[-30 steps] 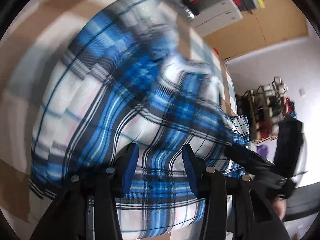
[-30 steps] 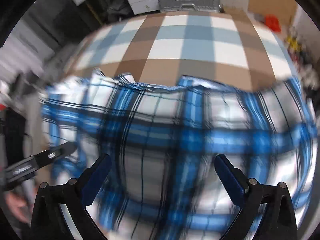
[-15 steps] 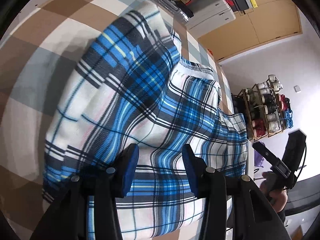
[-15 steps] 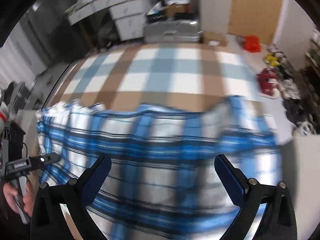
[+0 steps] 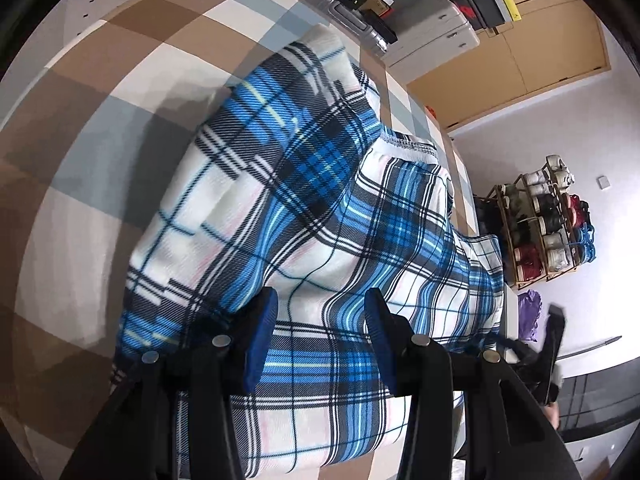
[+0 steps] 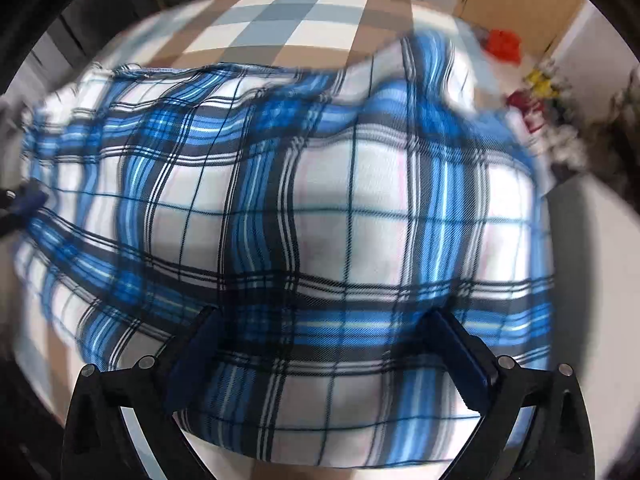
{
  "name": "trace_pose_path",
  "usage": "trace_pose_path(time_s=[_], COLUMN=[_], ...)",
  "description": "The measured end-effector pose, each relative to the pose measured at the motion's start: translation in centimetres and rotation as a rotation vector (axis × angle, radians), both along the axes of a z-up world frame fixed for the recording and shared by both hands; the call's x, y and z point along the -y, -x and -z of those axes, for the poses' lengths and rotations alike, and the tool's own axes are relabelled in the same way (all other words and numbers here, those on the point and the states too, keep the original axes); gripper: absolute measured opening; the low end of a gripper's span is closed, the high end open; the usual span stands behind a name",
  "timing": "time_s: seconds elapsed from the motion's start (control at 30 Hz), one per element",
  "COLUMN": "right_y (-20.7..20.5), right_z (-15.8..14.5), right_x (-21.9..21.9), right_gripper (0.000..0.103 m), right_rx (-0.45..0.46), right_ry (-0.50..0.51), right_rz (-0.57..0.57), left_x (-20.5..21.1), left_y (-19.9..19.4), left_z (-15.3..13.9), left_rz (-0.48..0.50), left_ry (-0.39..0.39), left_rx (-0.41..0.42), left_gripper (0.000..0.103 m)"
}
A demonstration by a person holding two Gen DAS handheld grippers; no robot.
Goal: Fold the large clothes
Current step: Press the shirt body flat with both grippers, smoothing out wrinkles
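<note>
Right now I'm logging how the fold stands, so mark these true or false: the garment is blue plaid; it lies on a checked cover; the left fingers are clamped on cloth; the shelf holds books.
1. The plaid garment is blue, white and black. True.
2. It lies on a checked cover. True.
3. The left gripper has cloth clamped in its fingers. False: they stand apart above it.
4. The wooden shelf holds books. False: shoes.

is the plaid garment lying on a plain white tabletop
No, the plaid garment lies on a checked cover of brown, grey-blue and white squares.
</note>
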State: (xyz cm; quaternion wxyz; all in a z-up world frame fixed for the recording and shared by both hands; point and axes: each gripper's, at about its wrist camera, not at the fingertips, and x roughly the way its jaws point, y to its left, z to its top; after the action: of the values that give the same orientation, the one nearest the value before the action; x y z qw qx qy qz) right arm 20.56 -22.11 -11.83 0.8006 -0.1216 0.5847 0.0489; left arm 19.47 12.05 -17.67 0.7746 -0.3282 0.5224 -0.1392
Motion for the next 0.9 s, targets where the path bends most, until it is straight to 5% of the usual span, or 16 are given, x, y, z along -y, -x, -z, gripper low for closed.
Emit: trace_pose_path(time_s=[0.13,0.2,0.27,0.33,0.47,0.7,0.83,0.9], right_y=[-0.3,-1.4,-2.7,-4.3,-7.5,-7.6,-7.3,-6.9], right_z=[-4.9,-7.0,-8.0,-7.0,-1.8,-2.0,-3.3,-3.3], right_x=[-2.4,-3.3,-2.9,-0.6,2.1,2.3,4.1,4.4], right_gripper=[0.103,0.103,0.103,0.103,0.103,0.103,0.102,0.102], right_rx=[0.166,0.235,0.259,0.161,-0.026,0.014,0.235,0.207], right_ry=[0.084,0.009,-0.174,-0.406,-0.548,-0.586,-0.619,-0.643], right_rz=[-0.037,-0.029,-0.005,0.109,0.304,0.291,0.21,0.191], left_x=[0.2,0.4,0.5,0.6,0.5,0.4,0.6,0.5], left_y=[0.1,0.2,0.2,0.3,0.5,0.2,0.3,0.3], left_z=[-0.3,-0.3,-0.4,-0.6,-0.5,-0.5,-0.6,-0.6], left_rz=[0.01,0.019,0.029,0.036,0.047,0.052,0.056,0.049], left_ry=[-0.068,-0.1,-0.111,-0.125,-0.129,-0.129,-0.144,-0.141], left_rx=[0.015,0.029,0.041,0.04,0.041,0.034,0.036,0.036], left_gripper=[0.039,0.039,0.039,0.039,0.039,0.039,0.039,0.039])
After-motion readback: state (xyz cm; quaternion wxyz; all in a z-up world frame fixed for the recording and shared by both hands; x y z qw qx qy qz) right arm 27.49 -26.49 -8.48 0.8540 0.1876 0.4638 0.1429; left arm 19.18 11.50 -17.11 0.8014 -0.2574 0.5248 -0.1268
